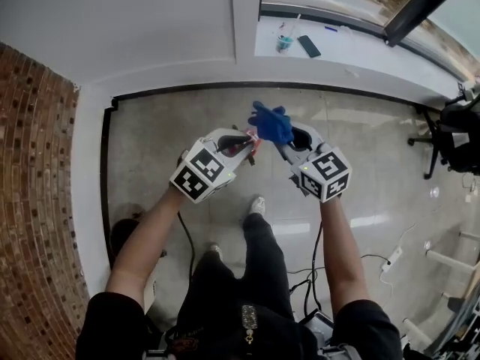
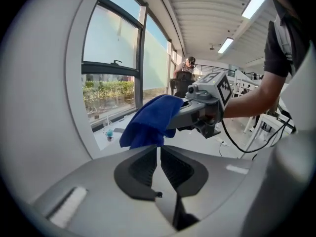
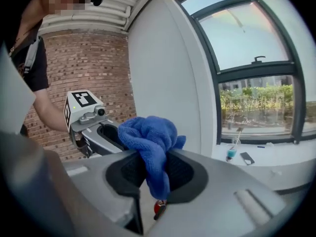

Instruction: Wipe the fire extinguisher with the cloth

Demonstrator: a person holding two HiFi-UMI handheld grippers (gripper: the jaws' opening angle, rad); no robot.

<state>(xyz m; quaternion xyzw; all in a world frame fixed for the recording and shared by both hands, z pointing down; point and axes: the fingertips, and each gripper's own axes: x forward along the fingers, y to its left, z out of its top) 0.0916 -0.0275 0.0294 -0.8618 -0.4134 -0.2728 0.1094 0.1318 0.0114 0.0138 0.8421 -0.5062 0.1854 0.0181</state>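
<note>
The right claw (image 3: pixel 150 157) is closed on the blue cloth (image 3: pixel 148 137). A strip of the cloth runs down between the pads toward the claw's root, and the larger bunch stands out past the tips. The hold looks secure.

The left claw (image 2: pixel 159 154) has its jaws drawn almost together, with only a thin slit between them and nothing in it. It is held just beside the right claw, tips converging. The bunch of cloth lies just ahead of the left claw's tips and does not touch them.

Handling assessment: the cloth is judged light, soft and limp, with a napped pile unlikely to slip. It is best taken by a gathered fold, as now, leaving the bunch free as the wiping face.

The fire extinguisher is not identified in any view, so its place relative to either claw cannot be stated. It is judged heavy, rigid and smooth-skinned. The empty left claw would suit steadying it at the neck or handle.

Well below both claws is the floor (image 1: pixel 150 141). Far beyond the tips, a window ledge (image 1: pixel 375 51) carries a phone (image 1: pixel 308 46) and a cup (image 1: pixel 284 42).
</note>
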